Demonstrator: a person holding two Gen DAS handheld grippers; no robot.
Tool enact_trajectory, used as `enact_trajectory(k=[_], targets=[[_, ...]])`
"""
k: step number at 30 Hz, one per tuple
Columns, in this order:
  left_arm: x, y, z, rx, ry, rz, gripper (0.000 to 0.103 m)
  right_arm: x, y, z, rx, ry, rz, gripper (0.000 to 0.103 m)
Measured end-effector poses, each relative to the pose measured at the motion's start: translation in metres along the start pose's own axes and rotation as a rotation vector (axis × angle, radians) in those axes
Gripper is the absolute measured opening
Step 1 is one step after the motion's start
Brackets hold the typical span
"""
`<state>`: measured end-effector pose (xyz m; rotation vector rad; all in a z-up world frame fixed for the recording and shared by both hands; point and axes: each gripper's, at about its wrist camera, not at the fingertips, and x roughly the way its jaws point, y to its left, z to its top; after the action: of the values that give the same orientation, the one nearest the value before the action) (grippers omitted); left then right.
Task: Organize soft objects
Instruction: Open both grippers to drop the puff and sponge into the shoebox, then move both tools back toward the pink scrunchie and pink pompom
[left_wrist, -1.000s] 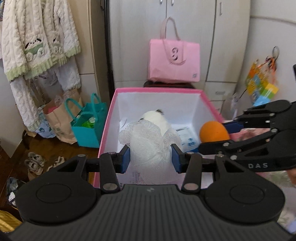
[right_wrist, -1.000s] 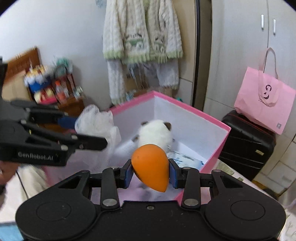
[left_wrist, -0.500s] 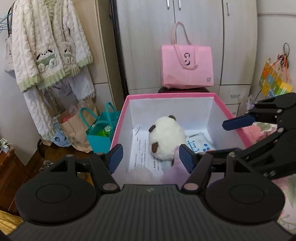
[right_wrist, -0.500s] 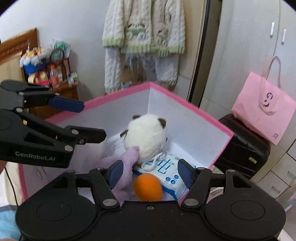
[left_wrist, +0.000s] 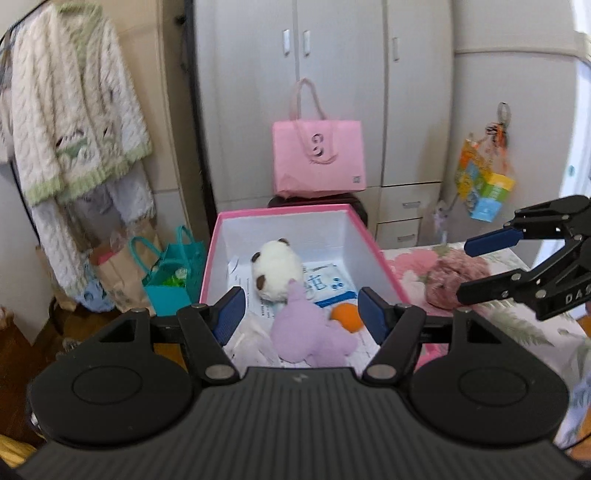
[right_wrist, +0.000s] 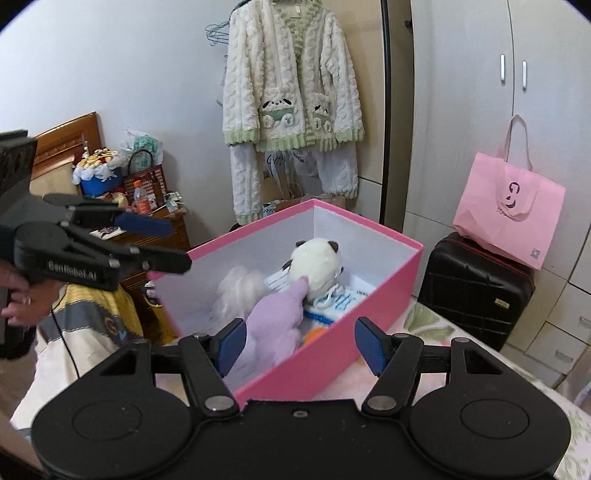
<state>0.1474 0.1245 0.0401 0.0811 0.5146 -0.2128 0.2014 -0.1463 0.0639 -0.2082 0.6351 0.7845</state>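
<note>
Both hand-held grippers — left (left_wrist: 299, 314), right (right_wrist: 299, 345) — stand wide, empty; toys lie ahead, contained in the box (left_wrist: 373, 247).

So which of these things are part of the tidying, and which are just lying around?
Part of the job: pink box, panda plush, purple plush, orange ball, dusty-pink plush.
Just there: pink bag, cardigan, suitcase, teal bag.

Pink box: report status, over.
Both tongs, left and right, open, empty. Pink box holds panda plush, purple plush, orange ball. Pink fuzzy item waits outside.
</note>
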Motion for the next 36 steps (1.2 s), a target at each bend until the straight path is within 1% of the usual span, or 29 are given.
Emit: enact_trajectory(k=[2,3,4,8,12,14,16,20,26,30,33,36], targets=[[-0.014,-0.008,-0.001,0.031,-0.006,-0.015,0.068,-0.017,0.005,-0.008,0.000,-0.016,-0.002,0.070],[-0.021,-0.013,-0.002,0.043,-0.007,-0.027,0.072,-0.027,0.008,-0.012,-0.003,-0.024,-0.010,0.070],[-0.027,-0.016,-0.003,0.051,-0.010,-0.040,0.073,-0.034,0.010,-0.015,-0.005,-0.030,-0.016,0.070],[-0.047,-0.028,-0.009,0.071,-0.005,-0.098,0.073,-0.066,0.019,-0.031,-0.017,-0.035,-0.055,0.070],[-0.061,-0.043,-0.017,0.092,0.017,-0.181,0.073,-0.096,0.026,-0.051,-0.028,-0.045,-0.108,0.071],[-0.065,-0.053,-0.021,0.124,0.018,-0.190,0.073,-0.107,0.029,-0.061,-0.031,-0.048,-0.136,0.072],[-0.067,-0.065,-0.026,0.165,0.013,-0.184,0.074,-0.115,0.031,-0.073,-0.051,-0.047,-0.168,0.073],[-0.065,-0.088,-0.034,0.238,0.017,-0.199,0.076,-0.123,0.024,-0.096,-0.035,-0.029,-0.207,0.073],[-0.048,-0.117,-0.042,0.282,0.076,-0.276,0.076,-0.125,0.008,-0.126,0.005,-0.006,-0.222,0.073],[-0.033,-0.135,-0.043,0.277,0.099,-0.320,0.077,-0.121,-0.005,-0.138,0.024,0.009,-0.210,0.073],[-0.021,-0.143,-0.042,0.254,0.106,-0.349,0.077,-0.114,-0.014,-0.147,0.037,0.016,-0.194,0.075],[-0.007,-0.155,-0.036,0.201,0.080,-0.381,0.079,-0.103,-0.026,-0.155,0.047,0.024,-0.164,0.075]])
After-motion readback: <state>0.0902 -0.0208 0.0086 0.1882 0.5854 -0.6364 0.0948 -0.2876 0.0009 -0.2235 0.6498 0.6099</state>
